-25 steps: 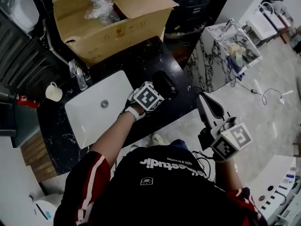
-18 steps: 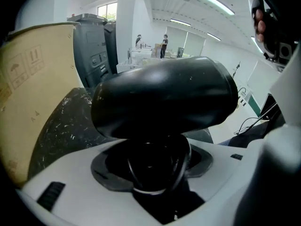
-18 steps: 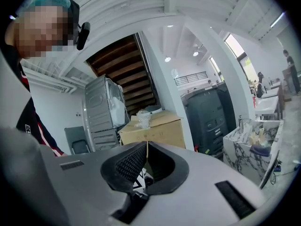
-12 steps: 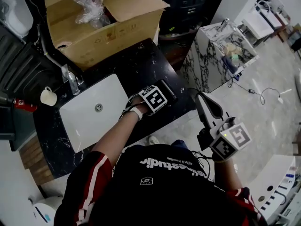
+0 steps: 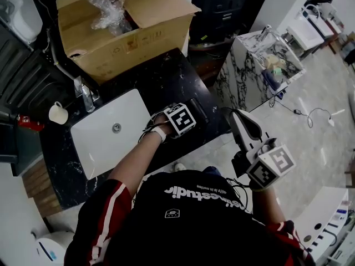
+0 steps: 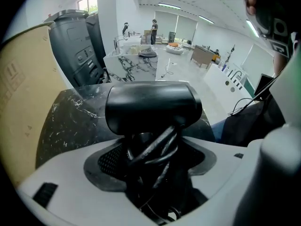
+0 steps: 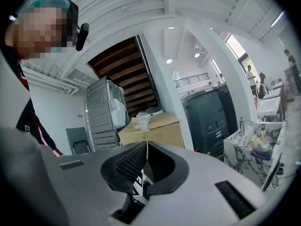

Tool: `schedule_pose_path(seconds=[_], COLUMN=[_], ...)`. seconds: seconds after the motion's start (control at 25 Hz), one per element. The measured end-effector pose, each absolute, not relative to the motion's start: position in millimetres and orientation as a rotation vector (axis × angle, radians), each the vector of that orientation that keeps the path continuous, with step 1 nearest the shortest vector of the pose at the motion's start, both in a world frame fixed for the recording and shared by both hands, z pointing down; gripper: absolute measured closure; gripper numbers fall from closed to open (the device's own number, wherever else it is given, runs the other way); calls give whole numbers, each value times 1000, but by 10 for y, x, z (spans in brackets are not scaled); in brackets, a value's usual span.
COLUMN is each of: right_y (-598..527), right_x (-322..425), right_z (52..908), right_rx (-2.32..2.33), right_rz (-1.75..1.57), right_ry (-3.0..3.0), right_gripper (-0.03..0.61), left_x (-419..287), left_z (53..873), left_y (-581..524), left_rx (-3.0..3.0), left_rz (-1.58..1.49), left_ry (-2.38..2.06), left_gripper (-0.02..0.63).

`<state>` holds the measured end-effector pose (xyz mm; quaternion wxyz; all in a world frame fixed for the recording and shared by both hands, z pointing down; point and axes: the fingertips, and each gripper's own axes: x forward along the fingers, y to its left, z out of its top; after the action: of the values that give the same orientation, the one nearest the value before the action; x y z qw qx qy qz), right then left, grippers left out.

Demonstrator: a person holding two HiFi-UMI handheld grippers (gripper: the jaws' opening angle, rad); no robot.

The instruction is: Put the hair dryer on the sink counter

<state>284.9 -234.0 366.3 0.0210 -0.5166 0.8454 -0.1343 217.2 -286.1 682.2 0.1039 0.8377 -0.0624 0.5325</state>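
The hair dryer (image 6: 153,109) is matt black plastic; the counter (image 5: 166,76), glossy black white-veined stone; the sink (image 5: 105,148), smooth white; the box (image 5: 133,37), brown cardboard.

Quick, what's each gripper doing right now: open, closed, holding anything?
Left gripper: open, jaws just opening, hair dryer between them.
Right gripper: shut, empty.

Black marble table (image 5: 166,76), white sink basin (image 5: 108,134) set into it, chrome faucet (image 5: 84,93) behind the basin, white mug (image 5: 57,113) beside the faucet, open cardboard box (image 5: 127,32) at the far end, black hair dryer (image 5: 198,110) lying near the right edge.
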Motion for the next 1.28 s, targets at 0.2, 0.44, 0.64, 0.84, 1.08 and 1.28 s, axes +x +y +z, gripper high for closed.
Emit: schedule_pose_path(seconds=[0.2, 0.44, 0.64, 0.84, 1.08, 1.28], right_y=[-2327, -2335, -2440, -2597, -2825, -2888], right_x=[2848, 2820, 2715, 2352, 1511, 656], right_z=[3606, 3556, 3444, 3311, 3165, 3093], right_rx=[-1586, -1569, -1539, -1479, -1284, -1087], right_rz=[-392, -369, -338, -295, -266, -226], right_ry=[2619, 2622, 2655, 2718, 2831, 2911], right_gripper=[538, 538, 538, 538, 538, 538], left_x=[2120, 1888, 1638, 1193, 108, -874], left_z=[6711, 6523, 5877, 5260, 4432, 3806], left_y=[-2884, -2909, -2978, -2973, -2971, -2873], left_rx=[2489, 2512, 2570, 2643, 2687, 2701], left_rz=[1558, 1531, 1306, 916, 486, 204], left_ry=[-195, -263, -428, -547, -915, -1279], left_gripper=[278, 278, 278, 278, 311, 391])
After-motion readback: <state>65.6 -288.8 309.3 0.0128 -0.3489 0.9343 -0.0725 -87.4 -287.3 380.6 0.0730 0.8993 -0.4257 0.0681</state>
